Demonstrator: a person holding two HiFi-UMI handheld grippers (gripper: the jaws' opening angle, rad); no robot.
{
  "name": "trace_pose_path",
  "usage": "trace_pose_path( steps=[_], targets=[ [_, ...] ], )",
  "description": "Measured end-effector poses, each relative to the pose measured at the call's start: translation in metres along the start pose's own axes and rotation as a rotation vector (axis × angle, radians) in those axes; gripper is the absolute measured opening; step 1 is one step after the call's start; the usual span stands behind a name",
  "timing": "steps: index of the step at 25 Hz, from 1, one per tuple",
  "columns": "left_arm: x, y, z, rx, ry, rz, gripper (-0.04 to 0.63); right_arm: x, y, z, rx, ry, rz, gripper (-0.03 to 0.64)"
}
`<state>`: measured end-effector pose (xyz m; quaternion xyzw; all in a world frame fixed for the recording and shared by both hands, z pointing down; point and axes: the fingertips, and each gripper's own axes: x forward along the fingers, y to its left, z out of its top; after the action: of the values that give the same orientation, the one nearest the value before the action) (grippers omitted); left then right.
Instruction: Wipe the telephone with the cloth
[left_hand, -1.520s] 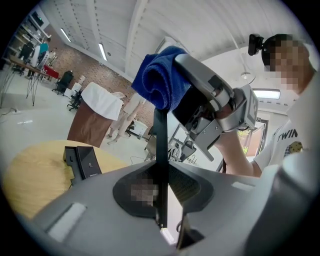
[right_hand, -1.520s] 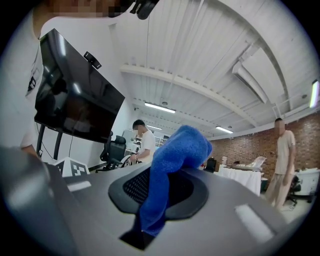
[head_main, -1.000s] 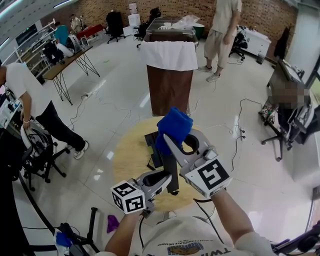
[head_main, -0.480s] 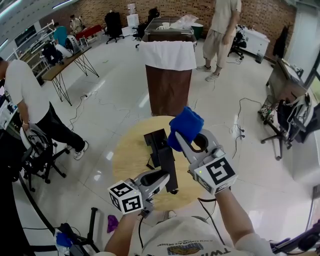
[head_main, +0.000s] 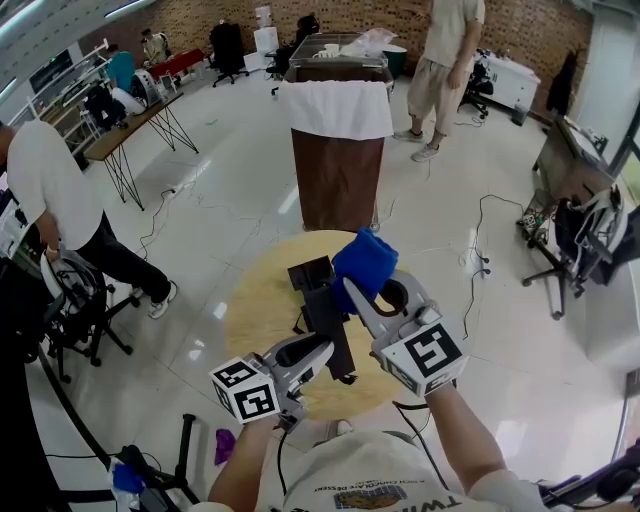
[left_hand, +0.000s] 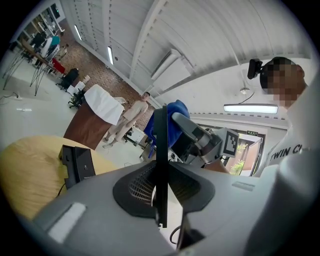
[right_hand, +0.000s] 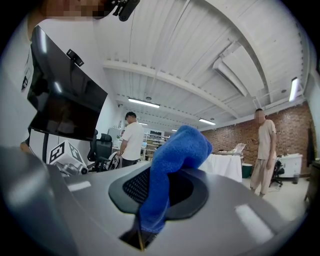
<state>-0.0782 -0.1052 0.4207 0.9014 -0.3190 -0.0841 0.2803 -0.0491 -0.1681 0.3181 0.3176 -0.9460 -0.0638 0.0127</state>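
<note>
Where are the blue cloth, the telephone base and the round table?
blue cloth (head_main: 366, 260), head view, middle of the bunch
telephone base (left_hand: 80, 165), left gripper view, front face
round table (head_main: 255, 310), head view, bare left part

right gripper (head_main: 350, 288) and blue cloth (head_main: 365, 260) swung right, then partway back toward the handset (head_main: 335, 332)

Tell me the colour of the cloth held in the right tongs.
Bright blue cloth; clearest in the right gripper view.
</note>
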Motion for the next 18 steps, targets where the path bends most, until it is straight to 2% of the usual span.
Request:
trace_pose_path(
  steps=[18],
  targets=[
    [-0.014,0.012,0.033,-0.057,-0.070,0.023,0.061,-0.011,0.034,-0.038,0.085,0.060,0.048,0.061]
  ],
)
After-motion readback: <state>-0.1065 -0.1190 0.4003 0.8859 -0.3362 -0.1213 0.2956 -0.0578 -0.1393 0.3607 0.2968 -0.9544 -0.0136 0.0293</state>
